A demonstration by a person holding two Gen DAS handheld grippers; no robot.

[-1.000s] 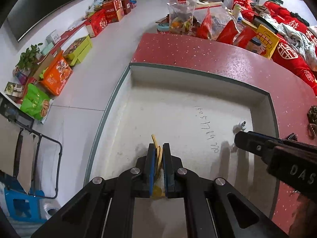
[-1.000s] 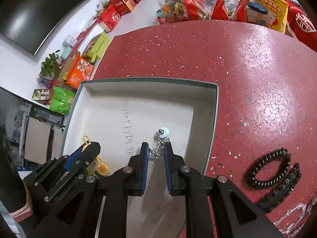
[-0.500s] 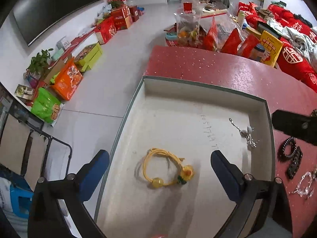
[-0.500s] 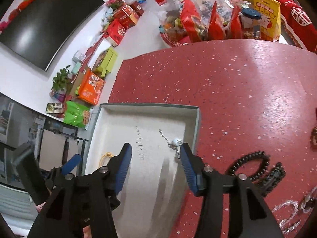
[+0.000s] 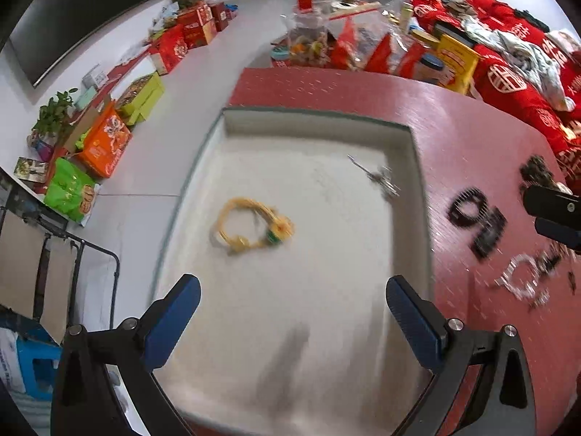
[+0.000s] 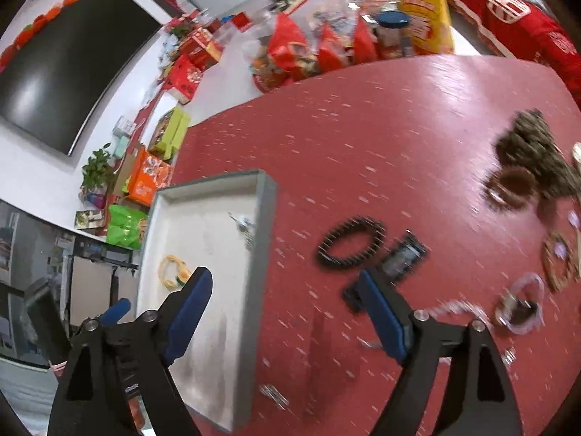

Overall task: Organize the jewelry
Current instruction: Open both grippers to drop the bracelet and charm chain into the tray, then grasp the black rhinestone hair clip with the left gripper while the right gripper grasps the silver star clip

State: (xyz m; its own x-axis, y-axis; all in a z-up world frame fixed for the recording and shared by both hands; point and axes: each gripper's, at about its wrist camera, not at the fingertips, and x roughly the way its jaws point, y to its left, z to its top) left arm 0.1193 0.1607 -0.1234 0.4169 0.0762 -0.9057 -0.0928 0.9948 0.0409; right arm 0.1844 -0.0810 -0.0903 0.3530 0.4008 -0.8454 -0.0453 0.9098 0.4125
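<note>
A white tray (image 5: 414,152) sits on the red table; it also shows in the right wrist view (image 6: 267,196). In it lie a yellow cord bracelet (image 5: 250,227) and a silver chain with a pale bead (image 5: 379,178). My left gripper (image 5: 290,312) is open and empty, raised over the tray's near part. My right gripper (image 6: 285,305) is open and empty above the tray's right rim. On the table to the right lie a black spiral hair tie (image 6: 350,241), a black hair clip (image 6: 403,258) and silver chains (image 6: 519,307).
More jewelry, brown rings and a dark beaded pile (image 6: 537,156), lies at the table's far right. Snack bags and a yellow box (image 6: 425,18) crowd the table's back edge. Boxes line the floor at left (image 5: 109,145).
Both grippers let go of their pieces in the tray, opened wide and lifted back. The right gripper has swung right towards the loose jewelry on the table.
</note>
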